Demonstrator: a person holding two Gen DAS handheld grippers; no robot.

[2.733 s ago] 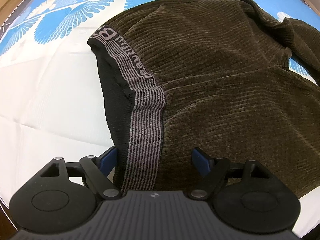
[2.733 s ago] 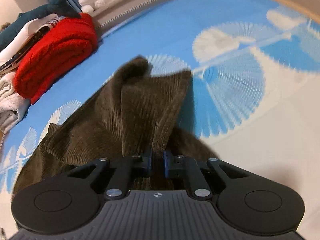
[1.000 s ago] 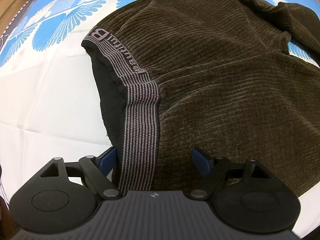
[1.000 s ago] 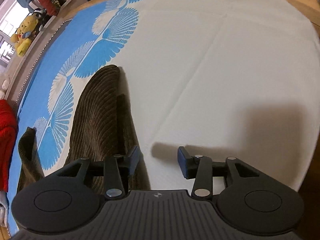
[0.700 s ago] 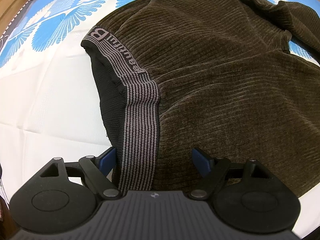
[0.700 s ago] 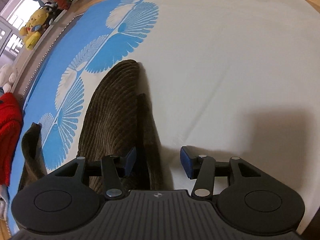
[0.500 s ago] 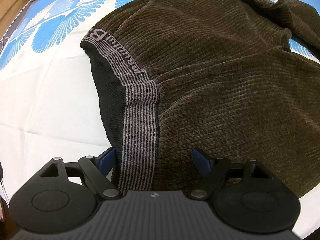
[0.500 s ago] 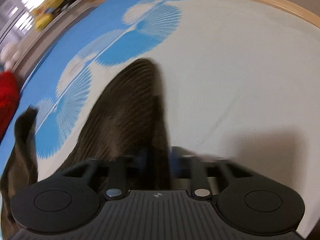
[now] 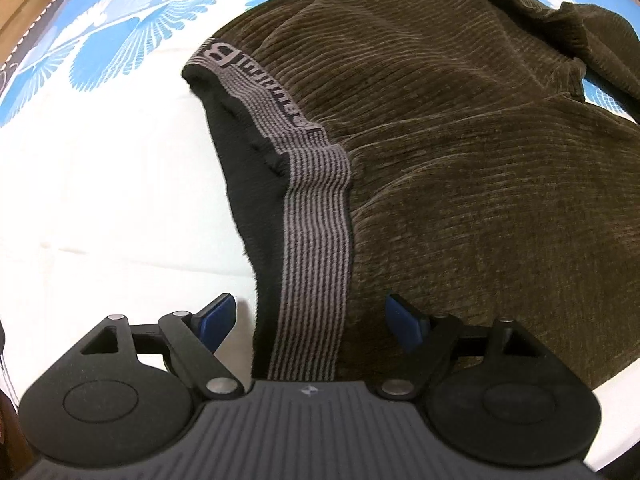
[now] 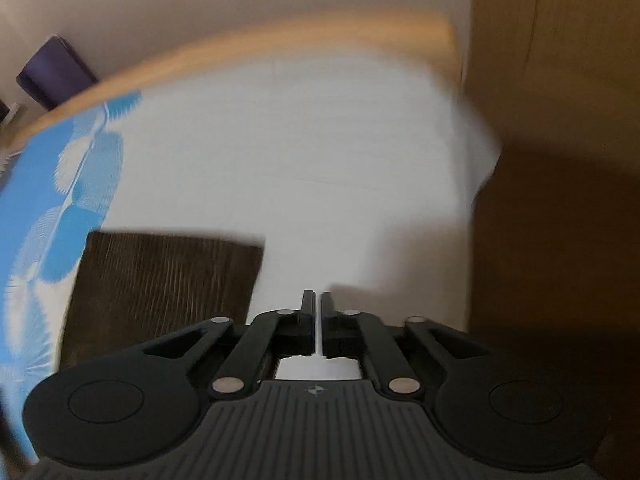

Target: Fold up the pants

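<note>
In the left wrist view, the left gripper (image 9: pixel 308 316) hangs steeply over the brown corduroy pants (image 9: pixel 460 128), which lie spread on a bed sheet (image 9: pixel 100 200) printed with blue fans. Its jaws stand wide apart, straddling the grey striped waistband (image 9: pixel 316 232) without pressing it; the black lining shows just beside the band, so the waist opening is turned slightly outward. The far side of the garment is rumpled, with a raised fold near the upper right. In the right wrist view, which is blurred, the right gripper (image 10: pixel 318 312) has its jaws clenched with nothing between them; bare white sheet shows through the thin slit. A flat end of the pants (image 10: pixel 160 280), probably a leg, lies to its left on the sheet, apart from the jaws, and the wooden bed frame (image 10: pixel 240 52) curves beyond. The main risk is that the left jaws close on only the top layer of the waistband, so the layers separate when lifted. The rumpled far side could also be trapped inside the fold, leaving it uneven.
</note>
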